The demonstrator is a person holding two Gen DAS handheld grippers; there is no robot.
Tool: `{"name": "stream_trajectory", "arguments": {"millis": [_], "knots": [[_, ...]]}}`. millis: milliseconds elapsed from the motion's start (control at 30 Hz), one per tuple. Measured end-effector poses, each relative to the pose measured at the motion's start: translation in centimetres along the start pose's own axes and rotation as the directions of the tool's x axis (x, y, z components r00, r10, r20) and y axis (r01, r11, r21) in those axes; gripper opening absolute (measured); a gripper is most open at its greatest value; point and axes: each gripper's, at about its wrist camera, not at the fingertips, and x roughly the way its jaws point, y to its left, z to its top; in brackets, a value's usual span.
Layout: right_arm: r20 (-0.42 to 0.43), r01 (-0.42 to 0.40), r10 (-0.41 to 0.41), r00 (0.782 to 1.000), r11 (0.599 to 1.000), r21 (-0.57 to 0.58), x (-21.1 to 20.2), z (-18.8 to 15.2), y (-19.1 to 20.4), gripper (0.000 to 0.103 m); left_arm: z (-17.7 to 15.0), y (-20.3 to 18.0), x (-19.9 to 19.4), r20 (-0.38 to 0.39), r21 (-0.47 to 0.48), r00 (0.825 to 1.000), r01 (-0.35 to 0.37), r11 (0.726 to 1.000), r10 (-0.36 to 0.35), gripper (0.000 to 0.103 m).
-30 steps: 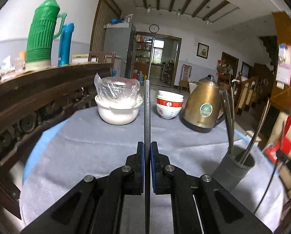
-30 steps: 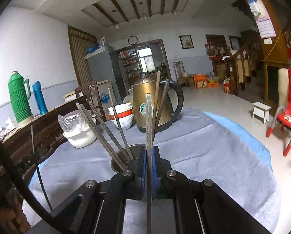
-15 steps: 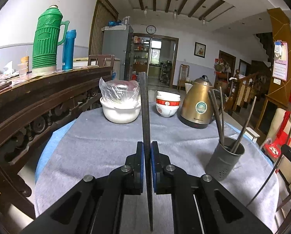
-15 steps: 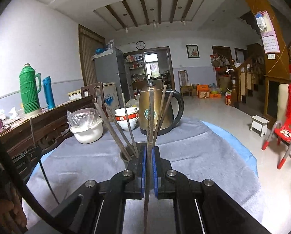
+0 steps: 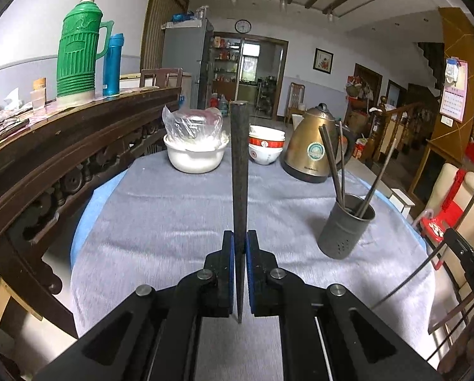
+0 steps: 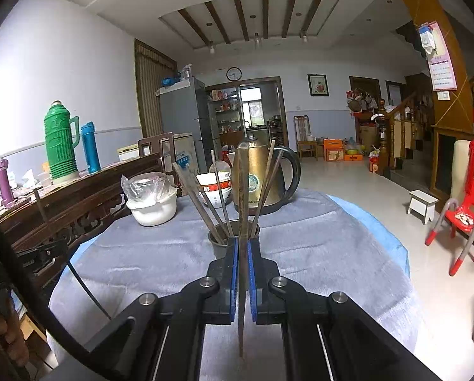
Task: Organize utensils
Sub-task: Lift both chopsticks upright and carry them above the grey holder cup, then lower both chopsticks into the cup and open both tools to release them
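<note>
My left gripper (image 5: 240,241) is shut on a dark chopstick (image 5: 239,165) that stands upright above the grey tablecloth (image 5: 173,216). My right gripper (image 6: 242,247) is shut on another chopstick (image 6: 243,197), also upright, just in front of the grey utensil holder (image 6: 219,246). The holder (image 5: 346,231) stands at the right of the table and has several chopsticks (image 5: 330,162) leaning in it. The right gripper (image 5: 465,260) with its chopstick shows at the right edge of the left wrist view.
A white bowl with a plastic bag (image 5: 194,155), stacked red-and-white bowls (image 5: 265,149) and a brass kettle (image 5: 314,149) stand along the far side. A carved wooden sideboard (image 5: 62,146) with a green thermos (image 5: 76,54) runs along the left. A red chair (image 6: 462,219) stands right.
Both grippers have pulled back and risen a little from the holder, so the table and holder look farther away. Each still holds its chopstick upright.
</note>
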Motion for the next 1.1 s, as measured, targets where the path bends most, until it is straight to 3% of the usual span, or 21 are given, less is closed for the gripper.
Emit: {"name": "stream_trajectory", "arguments": {"millis": [500,767,1100], "knots": [[-0.013,-0.007,0.007,1.000,0.999,0.036,-1.8,-0.8,-0.3,0.006,-1.1,2.4,-1.2,-0.044,-0.105,0.997,0.062,0.993,-0.067,0.007],[-0.015,-0.013,0.014,1.000,0.998,0.059,-1.2,-0.5,-0.8,0.006,-0.5,4.2,-0.3,-0.066,-0.204,0.990,0.109,0.973,-0.125,0.006],[0.067,-0.044,0.037,0.997,0.994,0.102,-1.0,3.7,-1.7,0.006,2.9,4.2,1.0,-0.044,-0.284,0.973,0.203,0.937,-0.225,0.006]]}}
